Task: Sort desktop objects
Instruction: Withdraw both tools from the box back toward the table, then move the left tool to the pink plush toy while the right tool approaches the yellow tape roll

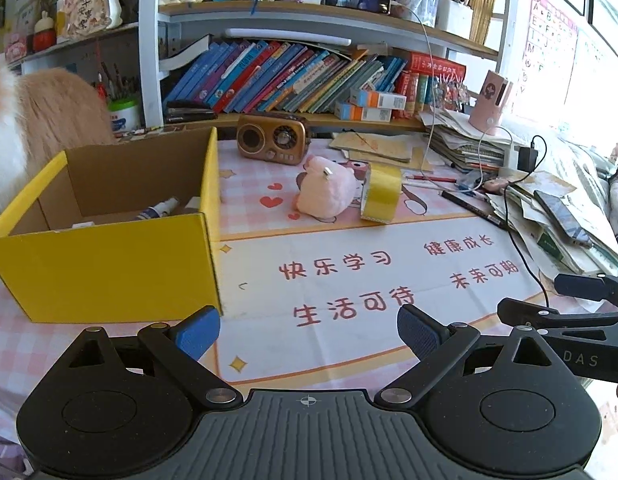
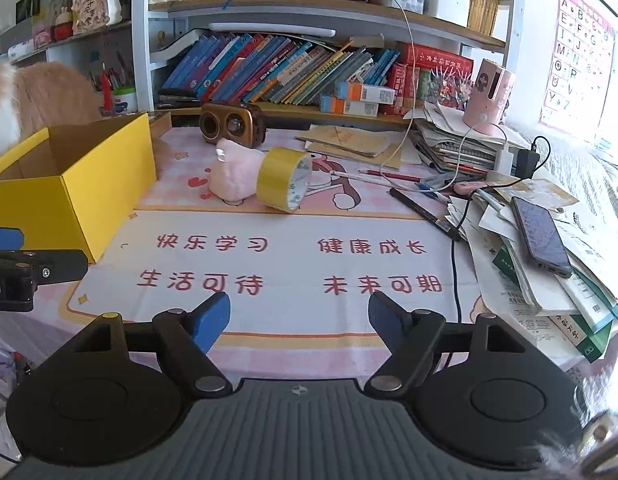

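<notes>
**Q:** Both sets of tongs sit closest to the lens. What are they doing?

**A:** Left gripper (image 1: 309, 336) and right gripper (image 2: 299, 318) hover over the printed desk mat (image 2: 293, 312), each with its blue pads spread wide and nothing between them.

**Q:** How much sorting looks done?

**A:** Some, I'd judge. Going from biggest down: the yellow box (image 1: 105, 268) stands at the left of the mat, and a small spray bottle (image 1: 159, 208) plus a few pale bits I can't identify already lie inside.

**Q:** And what's left?

**A:** The pink plush toy (image 1: 327, 192) and the yellow tape roll (image 2: 285, 178) leaning against it, both mid-mat beyond the box. A black pen (image 2: 427, 214) lies further right, beside the paper pile (image 2: 549, 264).
</notes>
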The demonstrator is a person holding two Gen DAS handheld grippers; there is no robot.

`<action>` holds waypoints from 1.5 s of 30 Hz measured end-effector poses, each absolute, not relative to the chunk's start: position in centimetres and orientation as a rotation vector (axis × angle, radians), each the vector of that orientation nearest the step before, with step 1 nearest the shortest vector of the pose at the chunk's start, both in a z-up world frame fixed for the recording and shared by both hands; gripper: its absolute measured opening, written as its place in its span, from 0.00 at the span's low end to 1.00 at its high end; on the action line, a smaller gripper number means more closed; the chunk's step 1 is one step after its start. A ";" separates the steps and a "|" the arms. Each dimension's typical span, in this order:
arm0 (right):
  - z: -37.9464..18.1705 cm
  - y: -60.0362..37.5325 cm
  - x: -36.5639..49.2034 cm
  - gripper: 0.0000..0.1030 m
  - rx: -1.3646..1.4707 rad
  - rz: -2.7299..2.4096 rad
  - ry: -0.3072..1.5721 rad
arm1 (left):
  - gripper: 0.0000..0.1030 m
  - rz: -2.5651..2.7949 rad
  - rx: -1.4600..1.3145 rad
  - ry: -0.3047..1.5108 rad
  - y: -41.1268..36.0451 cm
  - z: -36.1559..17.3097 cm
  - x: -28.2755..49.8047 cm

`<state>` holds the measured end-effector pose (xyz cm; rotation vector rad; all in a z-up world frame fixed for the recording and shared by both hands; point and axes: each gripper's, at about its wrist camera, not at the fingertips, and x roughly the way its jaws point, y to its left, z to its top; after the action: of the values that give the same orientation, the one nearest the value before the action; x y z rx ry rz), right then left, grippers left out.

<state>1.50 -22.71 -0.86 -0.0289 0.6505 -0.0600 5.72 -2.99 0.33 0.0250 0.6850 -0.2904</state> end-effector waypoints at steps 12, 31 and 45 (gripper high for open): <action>-1.7 -25.6 3.0 0.73 -0.026 -0.007 0.677 | 0.94 -0.264 0.038 0.715 -6.2 -0.3 6.1; -2.6 -29.1 7.0 0.73 -0.012 0.078 0.693 | 0.94 -0.213 0.067 0.704 -9.9 -0.4 9.5; -2.7 -29.6 13.6 0.75 -0.014 0.097 0.652 | 0.94 -0.174 0.071 0.669 -10.5 0.1 15.6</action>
<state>13.61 -29.57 -2.75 -0.0139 0.6523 0.0975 15.61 -10.54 0.06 0.0714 0.6690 -0.1741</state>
